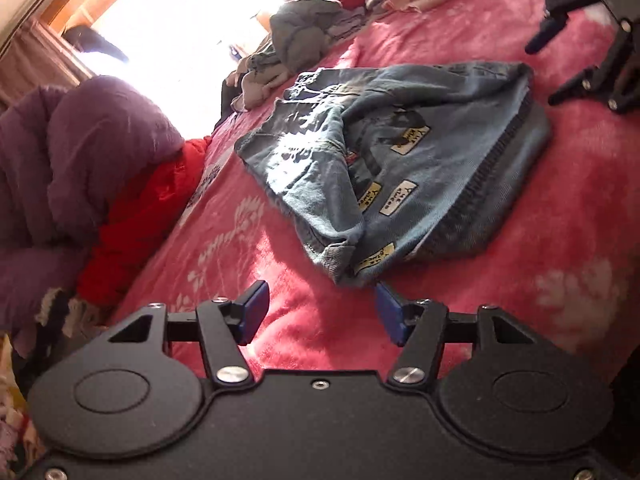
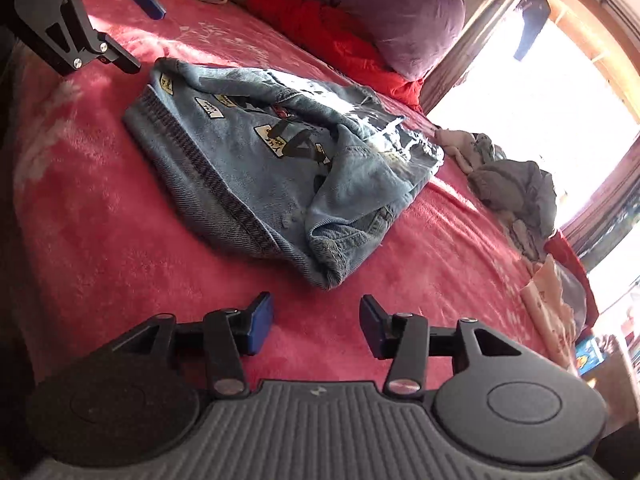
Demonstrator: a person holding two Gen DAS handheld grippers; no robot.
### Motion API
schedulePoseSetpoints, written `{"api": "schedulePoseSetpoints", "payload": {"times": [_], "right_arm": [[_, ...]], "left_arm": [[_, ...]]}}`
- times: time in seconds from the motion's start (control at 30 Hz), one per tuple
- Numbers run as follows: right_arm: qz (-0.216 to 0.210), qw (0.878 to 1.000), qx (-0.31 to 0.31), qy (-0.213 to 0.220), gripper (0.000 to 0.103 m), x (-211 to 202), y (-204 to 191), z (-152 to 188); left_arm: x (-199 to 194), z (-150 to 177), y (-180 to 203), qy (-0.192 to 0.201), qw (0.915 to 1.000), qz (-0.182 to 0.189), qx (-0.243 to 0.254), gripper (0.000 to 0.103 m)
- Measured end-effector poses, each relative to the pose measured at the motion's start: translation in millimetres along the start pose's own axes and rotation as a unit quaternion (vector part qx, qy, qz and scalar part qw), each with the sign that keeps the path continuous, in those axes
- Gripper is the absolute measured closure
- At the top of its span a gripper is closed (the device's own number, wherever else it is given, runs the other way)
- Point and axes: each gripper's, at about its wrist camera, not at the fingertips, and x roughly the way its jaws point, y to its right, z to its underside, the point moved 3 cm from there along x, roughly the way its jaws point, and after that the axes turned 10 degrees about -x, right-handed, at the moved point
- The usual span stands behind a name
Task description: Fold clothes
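Window (image 1: pixel 180 12) blown out; purple bedding (image 1: pixel 60 168) cut off.

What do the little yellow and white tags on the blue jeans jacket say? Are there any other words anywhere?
Patches on the denim garment: handwriting-like dark lettering on cream and yellow labels, too blurred and small to read.
Pink blanket: white flower pattern only, no words.
Colourful box at the bed's edge: print too small to read.
Nothing else legible.
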Motion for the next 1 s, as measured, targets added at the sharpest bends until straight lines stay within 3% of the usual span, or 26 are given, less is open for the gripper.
{"api": "schedulePoseSetpoints", "payload": {"times": [0.1, 0.2, 0.37, 0.47, 0.63, 0.8, 1.0], "right_arm": [[0.022, 0.999, -0.038, 0.007, 0.053, 5.6, -7.9, -3.9], [0.04, 0.998, -0.053, 0.017, 0.053, 12.1, -11.4, -6.0], [0.085, 0.993, -0.071, 0.034, 0.055, 18.1, -15.3, -11.3], [0.109, 0.99, -0.077, 0.048, 0.057, 17.4, -14.4, -13.5], [0.101, 0.99, -0.08, 0.054, 0.065, 22.7, -15.9, -12.2], [0.072, 0.995, -0.058, 0.045, 0.085, 27.6, -13.0, -13.9], [0.041, 0.998, -0.02, 0.048, 0.09, 11.0, -2.8, -16.6]], "left_arm": [[7.6, 5.6, 20.9, 0.008, 0.9965, -0.013, 0.082, 0.044], [15.4, 7.1, 29.7, 0.032, 0.9915, -0.025, 0.124, 0.044], [19.0, 2.0, 27.7, 0.081, 0.985, -0.059, 0.141, 0.043], [21.8, -1.0, 26.4, 0.096, 0.9816, -0.076, 0.146, 0.049], [31.8, -2.5, 30.0, 0.091, 0.9825, -0.07, 0.146, 0.076], [29.1, -4.8, 34.2, 0.088, 0.9843, -0.067, 0.137, 0.09], [9.1, -3.8, 33.7, 0.082, 0.9861, -0.059, 0.132, 0.093]]}}
